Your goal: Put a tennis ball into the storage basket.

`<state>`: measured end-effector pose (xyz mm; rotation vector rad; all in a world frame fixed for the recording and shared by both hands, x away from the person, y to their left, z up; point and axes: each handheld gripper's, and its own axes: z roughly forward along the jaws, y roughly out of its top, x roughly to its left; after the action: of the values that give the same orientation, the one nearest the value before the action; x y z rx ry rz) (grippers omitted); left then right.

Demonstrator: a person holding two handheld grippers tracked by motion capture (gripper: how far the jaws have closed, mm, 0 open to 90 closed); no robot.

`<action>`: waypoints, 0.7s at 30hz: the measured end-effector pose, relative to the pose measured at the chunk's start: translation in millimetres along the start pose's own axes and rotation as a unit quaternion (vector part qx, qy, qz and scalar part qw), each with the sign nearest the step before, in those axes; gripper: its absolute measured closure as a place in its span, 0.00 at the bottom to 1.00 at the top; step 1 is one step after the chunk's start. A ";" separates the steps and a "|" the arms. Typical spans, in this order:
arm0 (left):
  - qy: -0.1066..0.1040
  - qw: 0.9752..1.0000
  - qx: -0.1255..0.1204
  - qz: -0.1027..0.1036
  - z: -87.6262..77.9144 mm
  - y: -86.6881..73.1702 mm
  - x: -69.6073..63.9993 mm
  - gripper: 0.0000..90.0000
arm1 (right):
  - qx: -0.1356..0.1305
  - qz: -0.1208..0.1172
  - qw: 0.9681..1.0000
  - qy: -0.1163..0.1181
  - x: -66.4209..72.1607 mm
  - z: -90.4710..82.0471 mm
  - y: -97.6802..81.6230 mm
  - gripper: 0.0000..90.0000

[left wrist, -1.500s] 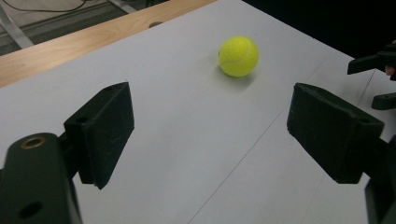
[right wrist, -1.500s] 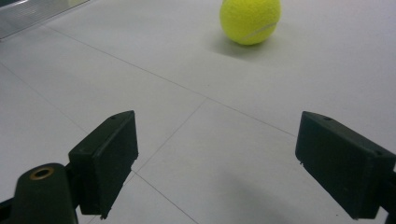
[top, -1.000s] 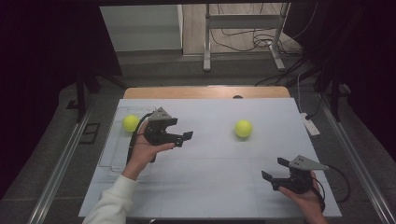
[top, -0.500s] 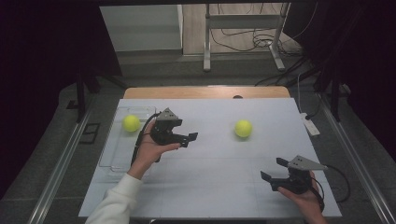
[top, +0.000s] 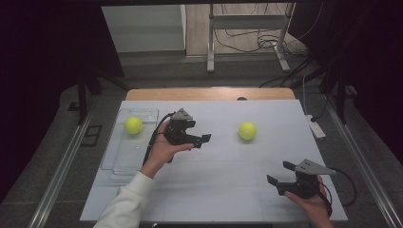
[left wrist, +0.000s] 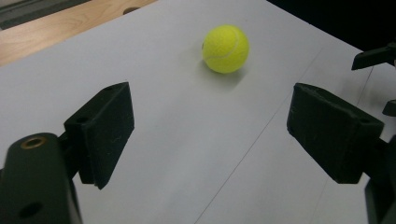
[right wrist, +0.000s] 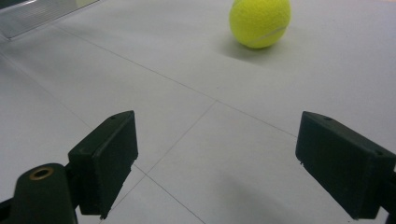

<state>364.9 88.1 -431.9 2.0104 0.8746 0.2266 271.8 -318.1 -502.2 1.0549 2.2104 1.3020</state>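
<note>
left gripper (top: 202, 140): in my left hand (top: 164, 148), raised over the middle-left of the white table (top: 223, 190); jaws point toward the table's right side. jaws stand well apart with nothing between them, only bare table surface in the gap as seen in the left gripper view (left wrist: 210, 154).
left gripper cable (top: 154, 135): runs from the gripper body back along my wrist.
grey plate: three-cornered plate (top: 182, 114) sits on top of the left gripper.
right gripper (top: 280, 173): in my right hand (top: 311, 202), low at the near right corner of the table; jaws wide apart and empty, pointing toward the table's middle. bare table in the gap in the right gripper view (right wrist: 215, 158).
ball on table (top: 247, 130): yellow tennis ball, resting on the open table right of centre, ahead of my left gripper's jaws and apart from them. in the left gripper view (left wrist: 225, 48) it lies beyond the jaw tips, roughly between their lines. in the right gripper view (right wrist: 259, 21) it sits far ahead, toward the upper right.
tray (top: 116, 161): clear, shallow, on the left part of the table, just beside my left forearm.
ball in tray (top: 133, 125): second yellow tennis ball, at the far end of the tray, behind my left gripper.
sleeve (top: 123, 204): white, on my left forearm.
surroundings: wooden edge (top: 209, 93) at the far side of the table; dark floor beyond.
</note>
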 end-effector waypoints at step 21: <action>-0.008 1.000 0.008 0.002 14.9 14.2 -4.1 0.18 | 0.003 0.001 1.000 -0.002 0.0 0.9 -0.8 0.15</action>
<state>375.8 70.6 -428.4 2.0264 0.8647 0.2057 272.0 -317.8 -503.3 1.0618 2.2134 1.2943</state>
